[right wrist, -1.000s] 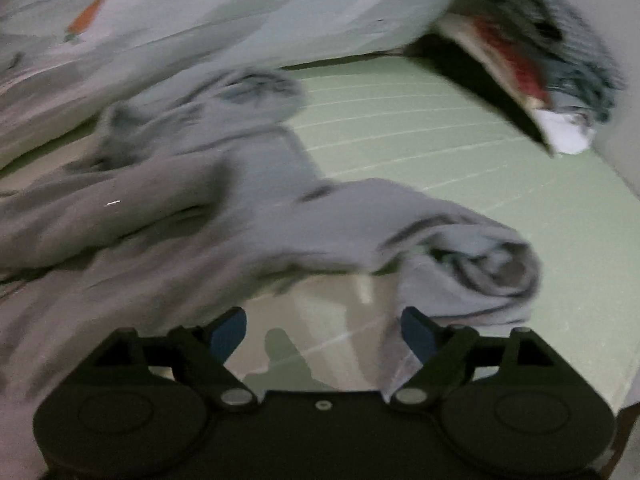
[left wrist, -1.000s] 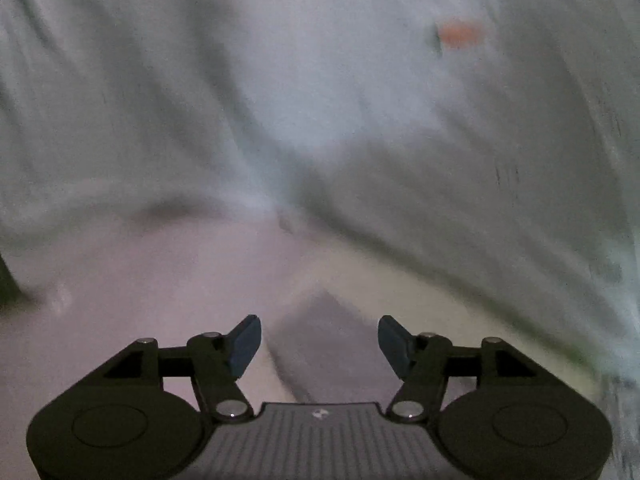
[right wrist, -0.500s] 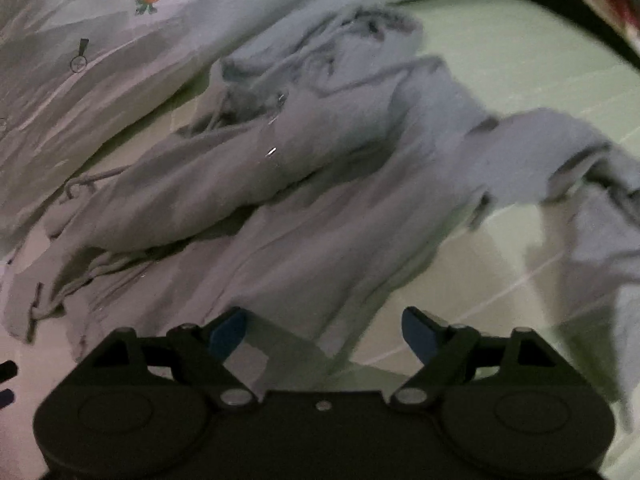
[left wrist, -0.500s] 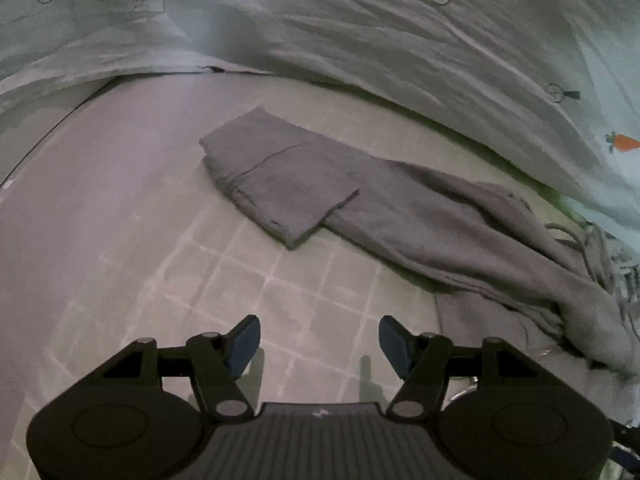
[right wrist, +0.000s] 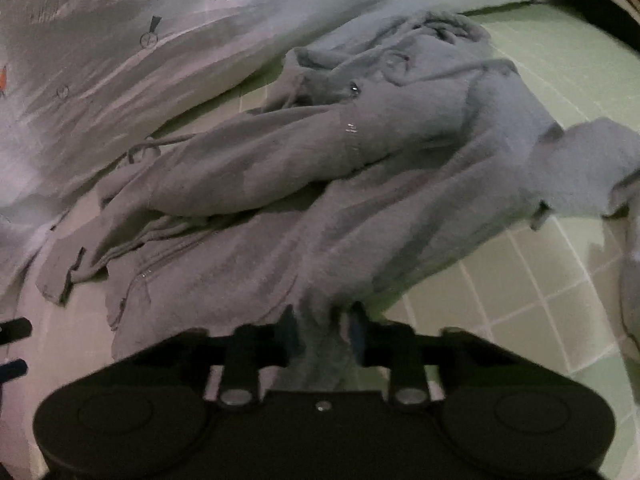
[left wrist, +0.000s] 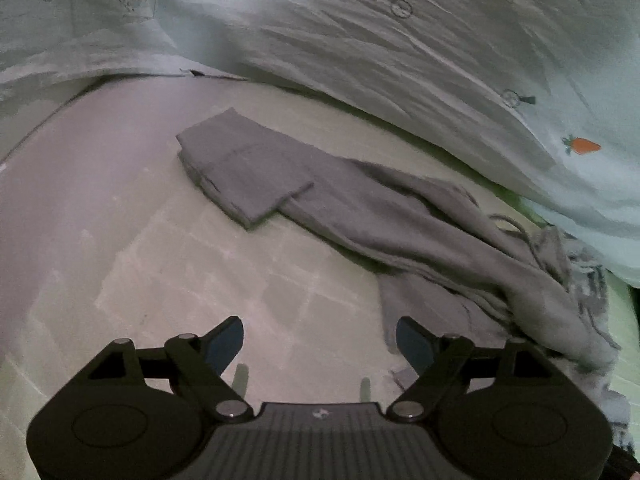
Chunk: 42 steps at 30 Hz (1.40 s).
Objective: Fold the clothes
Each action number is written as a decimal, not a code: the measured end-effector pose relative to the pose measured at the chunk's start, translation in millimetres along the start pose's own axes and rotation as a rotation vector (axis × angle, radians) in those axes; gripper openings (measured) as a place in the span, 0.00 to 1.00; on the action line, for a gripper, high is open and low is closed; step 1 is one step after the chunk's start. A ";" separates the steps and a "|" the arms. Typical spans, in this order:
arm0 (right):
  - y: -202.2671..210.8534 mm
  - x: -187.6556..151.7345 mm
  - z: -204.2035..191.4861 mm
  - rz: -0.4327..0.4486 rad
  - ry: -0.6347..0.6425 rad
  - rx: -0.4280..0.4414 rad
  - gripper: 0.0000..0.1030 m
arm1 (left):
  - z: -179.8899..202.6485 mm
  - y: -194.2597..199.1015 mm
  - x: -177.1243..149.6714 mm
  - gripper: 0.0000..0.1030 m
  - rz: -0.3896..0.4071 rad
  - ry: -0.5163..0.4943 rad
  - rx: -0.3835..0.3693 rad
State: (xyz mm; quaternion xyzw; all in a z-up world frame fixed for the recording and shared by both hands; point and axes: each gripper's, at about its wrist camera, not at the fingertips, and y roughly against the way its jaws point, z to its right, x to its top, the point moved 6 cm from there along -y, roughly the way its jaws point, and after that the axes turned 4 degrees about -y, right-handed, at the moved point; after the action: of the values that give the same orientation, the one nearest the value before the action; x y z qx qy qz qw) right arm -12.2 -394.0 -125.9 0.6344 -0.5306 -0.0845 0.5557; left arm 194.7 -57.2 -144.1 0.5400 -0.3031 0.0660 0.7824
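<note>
The left gripper (left wrist: pixel 319 345) has a matte black body with two round side housings, a ribbed grey centre plate bearing a small pale mark, silver pivot screws, angular black linkages and dark blue fingertips (left wrist: pixel 224 339). The right gripper (right wrist: pixel 323 330) matches: black shell, silver screws, blue fingertips (right wrist: pixel 356 330).

A pale green mat (right wrist: pixel 560 64) printed with a white grid covers the surface, washed pinkish toward the left. Behind it lies a rumpled white sheet (left wrist: pixel 360 52) printed with orange carrots (left wrist: pixel 585 145). Light is dim.
</note>
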 end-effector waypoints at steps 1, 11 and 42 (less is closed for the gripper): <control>2.6 -1.6 4.0 0.001 -0.004 0.009 0.21 | 5.2 2.0 -3.7 0.82 -0.002 -0.008 -0.001; 37.8 0.7 54.0 0.026 0.054 -0.028 0.12 | 66.2 16.2 -53.7 0.82 -0.011 -0.134 0.044; 68.7 55.6 221.2 -0.020 0.053 -0.100 0.20 | 280.8 -45.5 -113.1 0.42 -0.054 -0.665 0.053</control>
State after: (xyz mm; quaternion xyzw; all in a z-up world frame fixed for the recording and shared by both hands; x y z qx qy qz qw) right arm -182.7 -560.4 -125.9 0.6132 -0.5045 -0.0996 0.5996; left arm 9.8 -298.9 -177.0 0.5599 -0.5254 -0.1268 0.6280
